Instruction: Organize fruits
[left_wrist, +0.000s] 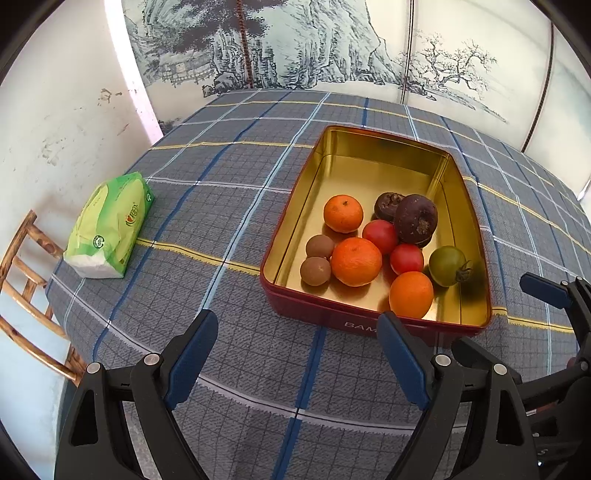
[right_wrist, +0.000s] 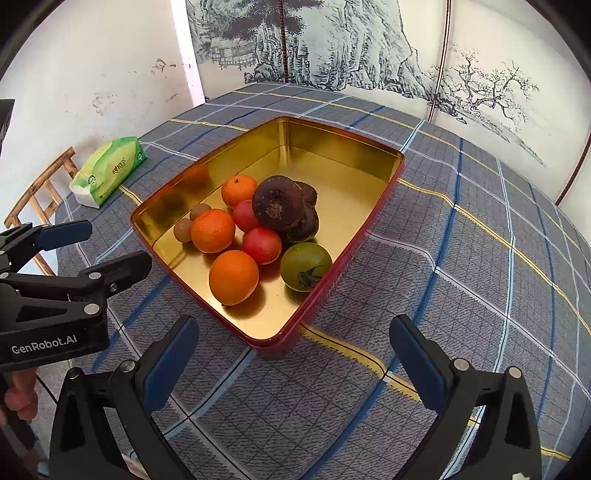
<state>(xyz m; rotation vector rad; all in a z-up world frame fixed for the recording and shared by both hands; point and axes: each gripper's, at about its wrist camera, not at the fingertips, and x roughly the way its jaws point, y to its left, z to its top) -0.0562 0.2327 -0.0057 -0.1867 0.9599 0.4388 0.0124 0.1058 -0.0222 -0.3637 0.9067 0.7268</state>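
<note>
A red tin (left_wrist: 332, 317) with a gold inside (right_wrist: 332, 147) stands on the checked tablecloth and holds all the fruit. In it lie three oranges (left_wrist: 355, 261), two red tomatoes (left_wrist: 406, 258), a green tomato (right_wrist: 306, 266), two small brown fruits (left_wrist: 315, 270) and dark purple fruits (right_wrist: 277, 202). My left gripper (left_wrist: 297, 325) hovers open over the cloth just left of the tin's near wall, and shows from the side in the right wrist view (right_wrist: 114, 243). My right gripper (right_wrist: 295, 325) hangs open above the tin's near corner, nothing between its fingers.
A green tissue pack (left_wrist: 110, 225) lies near the table's left edge. A wooden chair (left_wrist: 26, 258) stands beyond that edge. A painted screen (right_wrist: 351, 48) backs the table. A hand (right_wrist: 20, 395) grips the left tool's handle. Bare cloth (right_wrist: 480, 258) stretches right of the tin.
</note>
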